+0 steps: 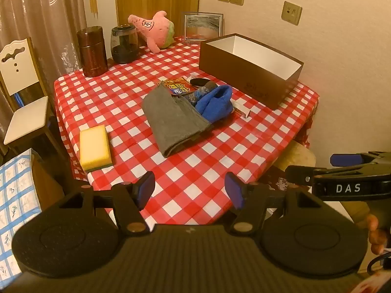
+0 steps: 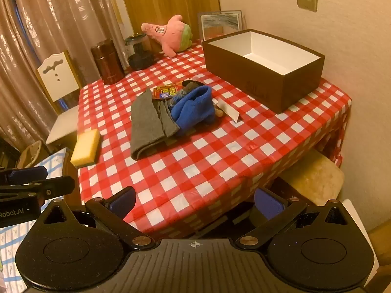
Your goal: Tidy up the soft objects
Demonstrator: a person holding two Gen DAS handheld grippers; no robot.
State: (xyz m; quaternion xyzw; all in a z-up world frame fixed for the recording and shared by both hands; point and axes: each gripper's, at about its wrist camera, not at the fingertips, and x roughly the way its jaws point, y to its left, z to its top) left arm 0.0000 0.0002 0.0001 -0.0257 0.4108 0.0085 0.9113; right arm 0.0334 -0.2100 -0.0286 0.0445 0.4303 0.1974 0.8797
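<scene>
A folded grey cloth point(image 1: 171, 119) point(image 2: 149, 127) lies mid-table with a blue fleece item point(image 1: 215, 103) point(image 2: 193, 109) and a colourful snack packet point(image 1: 179, 88) point(image 2: 167, 91) beside it. A yellow sponge point(image 1: 94, 146) point(image 2: 86, 147) sits at the near left corner. A pink star plush point(image 1: 154, 29) point(image 2: 171, 33) leans at the back. An empty brown box point(image 1: 249, 68) point(image 2: 264, 66) stands at the right. My left gripper point(image 1: 190, 190) is open over the near table edge, holding nothing. My right gripper point(image 2: 195, 204) is wide open in front of the table edge, holding nothing.
A red checked tablecloth point(image 1: 195, 171) point(image 2: 207, 161) covers the table. Two dark jars point(image 1: 92, 51) point(image 2: 108, 61) and a framed picture point(image 1: 202, 25) stand at the back. A white chair point(image 1: 22, 97) is at the left, a cushioned stool point(image 2: 315, 178) under the right edge.
</scene>
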